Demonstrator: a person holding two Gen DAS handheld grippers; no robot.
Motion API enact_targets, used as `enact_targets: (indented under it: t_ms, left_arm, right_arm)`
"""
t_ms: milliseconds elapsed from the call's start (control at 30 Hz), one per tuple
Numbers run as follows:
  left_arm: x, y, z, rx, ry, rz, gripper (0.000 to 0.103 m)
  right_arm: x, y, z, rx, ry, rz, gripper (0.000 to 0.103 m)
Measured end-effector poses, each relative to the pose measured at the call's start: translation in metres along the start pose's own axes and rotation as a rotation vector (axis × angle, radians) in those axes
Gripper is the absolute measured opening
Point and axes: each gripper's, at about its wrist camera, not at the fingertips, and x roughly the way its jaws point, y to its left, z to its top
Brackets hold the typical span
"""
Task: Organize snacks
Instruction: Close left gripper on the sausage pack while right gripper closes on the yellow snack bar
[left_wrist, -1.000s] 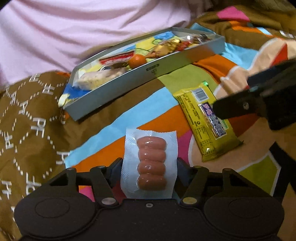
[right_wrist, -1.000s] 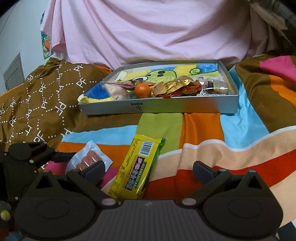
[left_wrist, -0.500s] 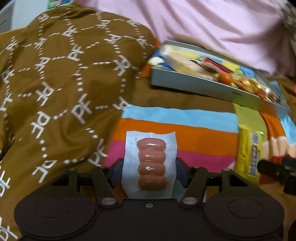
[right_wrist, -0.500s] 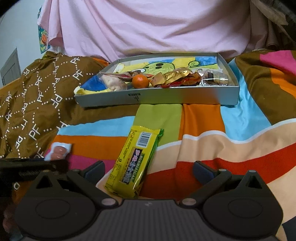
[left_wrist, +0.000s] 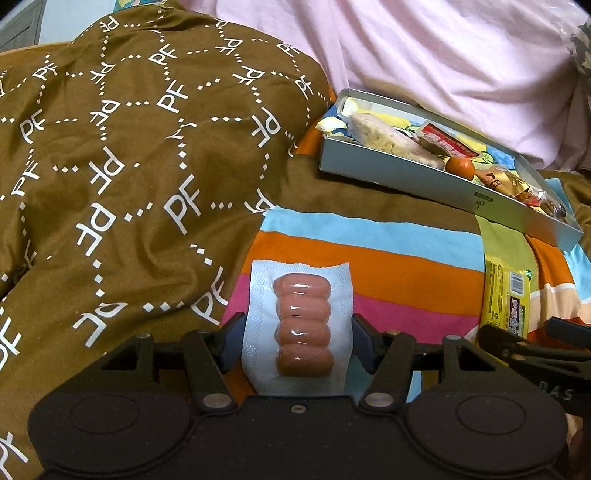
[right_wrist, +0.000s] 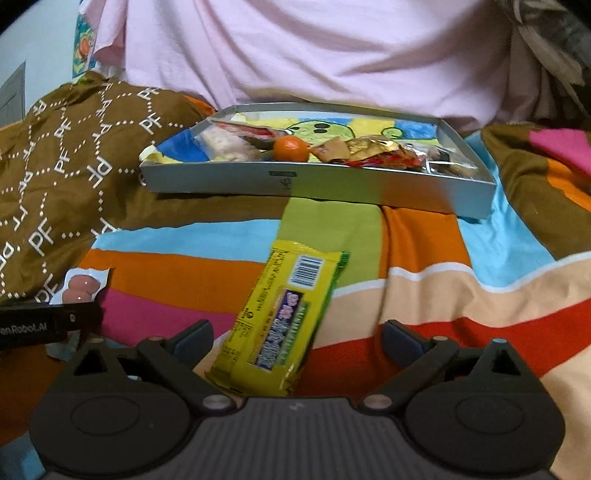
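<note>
From the left wrist view, the left gripper (left_wrist: 297, 332) has its fingers (left_wrist: 232, 332) pressed against both edges of a clear vacuum pack of small sausages (left_wrist: 301, 328), held part-way open by the pack's width. The pack sticks straight out toward twelve o'clock, above a striped bedspread (left_wrist: 388, 254). A brown patterned quilt (left_wrist: 122, 166) fills the nine to eleven o'clock area. At about one o'clock lies the grey snack box (left_wrist: 413, 177), tilted in this view, already carrying several wrapped snacks and a small orange (left_wrist: 460, 167). At three o'clock a yellow snack packet (left_wrist: 508, 295) lies flat on the bedspread, with the tips of the right gripper (left_wrist: 532, 343) just beside it.

From the right wrist view, the right gripper (right_wrist: 297, 339) has its fingers (right_wrist: 194, 338) spread wide with nothing held; the yellow snack packet (right_wrist: 286, 314) lies between them on the bedspread (right_wrist: 443, 288), untouched by the pads. The snack box (right_wrist: 314, 184) sits at twelve o'clock, well beyond the packet, with the orange (right_wrist: 291, 148) and gold and red wrappers along its near side. At nine o'clock the sausage pack (right_wrist: 83, 290) peeks out from the left gripper (right_wrist: 55, 325).

Judging by this, the task is well along: most snacks are in the box, while the sausage pack is gripped but not yet delivered, and the yellow packet remains to be grasped and placed.
</note>
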Motion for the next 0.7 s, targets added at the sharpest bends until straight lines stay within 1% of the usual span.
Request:
enact_targets:
  t_ms: [67, 200, 333, 500, 567, 600, 700]
  left_arm:
    - [0.0, -0.001, -0.001, 0.005, -0.004, 0.002, 0.062]
    - [0.0, -0.002, -0.002, 0.014, -0.01, 0.006, 0.062]
    - [0.0, -0.002, -0.002, 0.021, -0.013, 0.008, 0.062]
    - [0.0, -0.004, -0.003, 0.033, -0.017, 0.007, 0.062]
    - [0.0, -0.004, -0.003, 0.038, -0.018, 0.003, 0.062]
    - [0.0, -0.004, -0.004, 0.04, -0.019, 0.002, 0.062]
    - [-0.001, -0.005, -0.004, 0.045, -0.02, -0.007, 0.062]
  right_arm:
    - [0.002, 0.005, 0.0, -0.015, 0.002, -0.002, 0.095]
    - [0.009, 0.012, -0.003, -0.037, 0.032, -0.01, 0.092]
    - [0.01, 0.015, -0.003, -0.043, 0.033, -0.007, 0.09]
    - [0.012, 0.019, -0.003, -0.059, 0.036, -0.001, 0.08]
    - [0.012, 0.02, -0.003, -0.062, 0.034, 0.007, 0.073]
    - [0.012, 0.021, -0.003, -0.067, 0.033, 0.008, 0.072]
    - [0.011, 0.022, -0.003, -0.075, 0.032, 0.02, 0.064]
